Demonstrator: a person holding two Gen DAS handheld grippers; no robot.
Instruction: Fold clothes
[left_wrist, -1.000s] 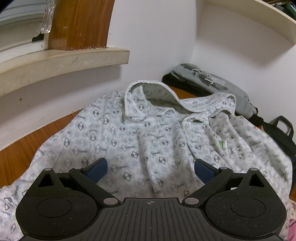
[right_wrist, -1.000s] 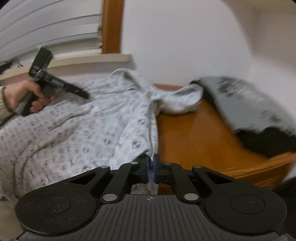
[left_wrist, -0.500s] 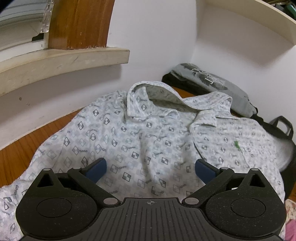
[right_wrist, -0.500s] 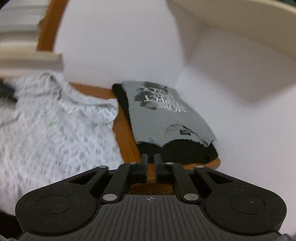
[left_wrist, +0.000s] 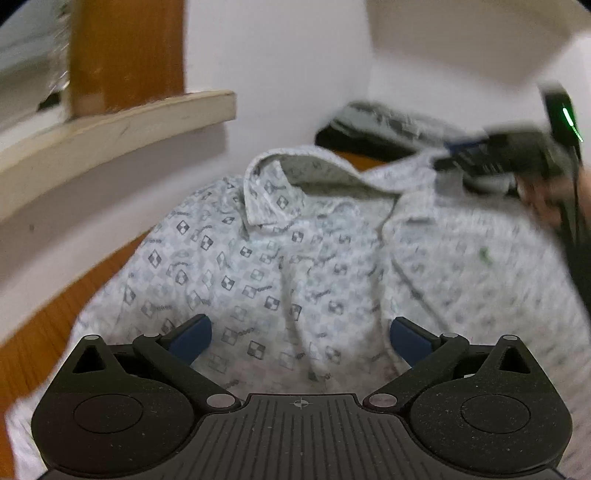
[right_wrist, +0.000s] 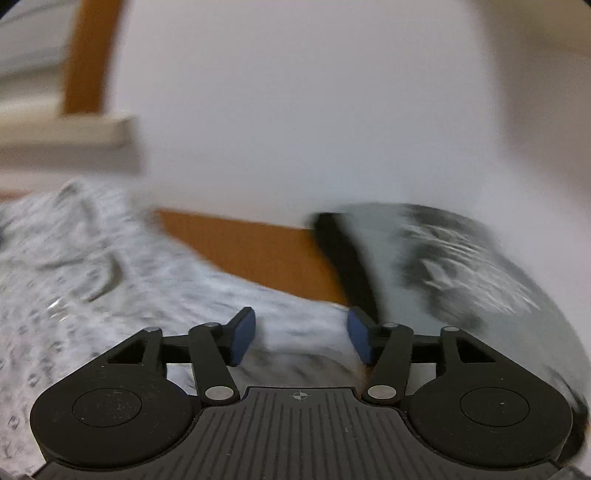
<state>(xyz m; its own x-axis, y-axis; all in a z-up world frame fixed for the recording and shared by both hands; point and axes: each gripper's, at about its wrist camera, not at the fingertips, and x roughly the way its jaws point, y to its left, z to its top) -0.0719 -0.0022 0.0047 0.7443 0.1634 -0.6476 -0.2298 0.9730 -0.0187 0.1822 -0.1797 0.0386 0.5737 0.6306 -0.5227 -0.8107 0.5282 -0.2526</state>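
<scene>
The patterned shirt (left_wrist: 295, 258) lies spread on the wooden tabletop (right_wrist: 251, 243). The left gripper (left_wrist: 299, 338) and right gripper (right_wrist: 301, 338) both gape above it, holding nothing.

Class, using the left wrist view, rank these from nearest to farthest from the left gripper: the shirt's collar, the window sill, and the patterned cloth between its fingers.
From the left gripper:
1. Patterned shirt cloth, directly between and beneath the open fingers.
2. Collar, ahead, mid-frame, on the shirt's far end.
3. Window sill, beyond and upper left, on the wall.
</scene>
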